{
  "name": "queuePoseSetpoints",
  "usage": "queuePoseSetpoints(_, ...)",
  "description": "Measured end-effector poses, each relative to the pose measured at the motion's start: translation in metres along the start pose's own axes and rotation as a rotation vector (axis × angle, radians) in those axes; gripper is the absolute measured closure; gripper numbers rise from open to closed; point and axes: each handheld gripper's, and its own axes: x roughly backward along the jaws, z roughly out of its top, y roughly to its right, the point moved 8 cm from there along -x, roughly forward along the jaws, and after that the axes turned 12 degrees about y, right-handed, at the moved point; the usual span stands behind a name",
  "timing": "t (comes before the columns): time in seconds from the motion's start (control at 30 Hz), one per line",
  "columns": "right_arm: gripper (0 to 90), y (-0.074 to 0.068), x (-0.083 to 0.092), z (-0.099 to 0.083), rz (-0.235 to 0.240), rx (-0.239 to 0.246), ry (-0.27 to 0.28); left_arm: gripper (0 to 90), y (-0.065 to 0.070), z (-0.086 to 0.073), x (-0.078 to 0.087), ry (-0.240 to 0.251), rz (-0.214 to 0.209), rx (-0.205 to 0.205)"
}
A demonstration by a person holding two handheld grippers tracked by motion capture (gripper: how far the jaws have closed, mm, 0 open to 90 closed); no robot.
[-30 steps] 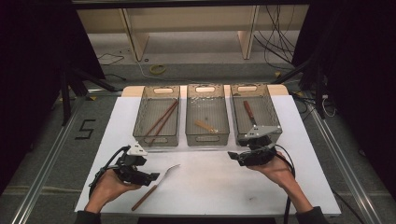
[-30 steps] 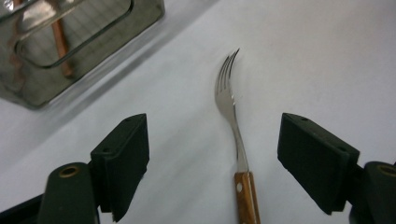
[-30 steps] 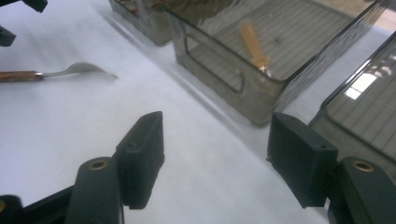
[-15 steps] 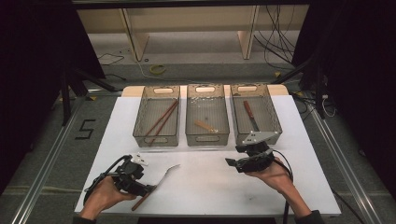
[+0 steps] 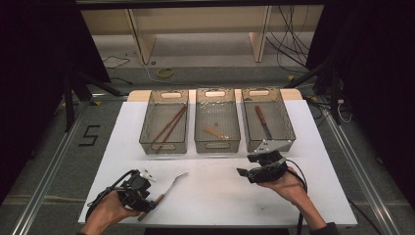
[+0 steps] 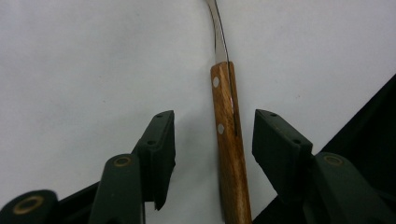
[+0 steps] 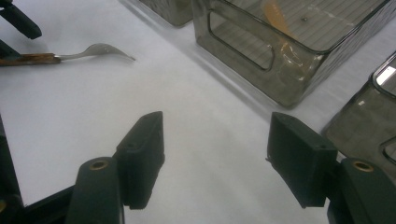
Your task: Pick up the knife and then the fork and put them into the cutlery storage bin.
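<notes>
The left hand-held gripper (image 5: 147, 196) sits near the front-left corner of the tabletop (image 5: 215, 200), low over the sheet. Its jaws have just been closing, and the fork (image 5: 169, 188) lies between them. In the left gripper view the wooden handle (image 6: 229, 149) runs up the gap between the two pads (image 6: 161, 149); bare white shows on both sides of it, so the pads do not press on it and the left hand-held gripper (image 6: 212, 144) is open around the handle. The fork lies flat on the tabletop, handle toward the front edge, metal head toward the middle.

The right hand-held gripper (image 5: 244, 173) is held over the front-right part of the tabletop, pointing toward the left side. Its jaws stand apart with nothing between them; in the right gripper view, bare tabletop shows in the gap (image 7: 215, 154). The fork (image 7: 93, 51) shows far off in that view, well apart from this gripper.

Three clear bins stand in a row along the back half of the tabletop. The left bin (image 5: 147, 128) holds chopsticks (image 5: 169, 127). The middle bin (image 5: 200, 139) holds a pale wooden piece (image 5: 214, 132), too small to name. The right bin (image 5: 286, 125) holds a knife (image 5: 263, 121) with a reddish handle, and stands just behind the right hand-held gripper.
</notes>
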Motion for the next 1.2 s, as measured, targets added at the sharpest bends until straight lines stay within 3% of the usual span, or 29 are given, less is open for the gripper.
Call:
queuePoseSetpoints(0.67, 34.1, -0.0083, 0.0009, -0.0075, 0.020, -0.006, -0.005, 63.6, 0.0092, -0.0101, -0.0090, -0.068, -0.009, -0.062)
queuePoseSetpoints(1.07, 34.2, -0.0090, 0.0012, -0.0087, 0.023, -0.008, -0.007, 76.2, 0.0038, -0.0097, -0.0086, -0.046, 0.017, -0.056)
queuePoseSetpoints(1.17, 34.3, -0.0092, 0.0010, -0.0089, 0.024, -0.007, -0.008, 78.9, 0.0015, -0.0099, -0.0079, -0.024, 0.006, -0.044)
queuePoseSetpoints(1.2, 34.3, -0.0092, 0.0010, -0.0089, 0.025, -0.006, -0.008, 80.0, 0.0010, -0.0104, -0.0072, -0.029, 0.000, -0.060)
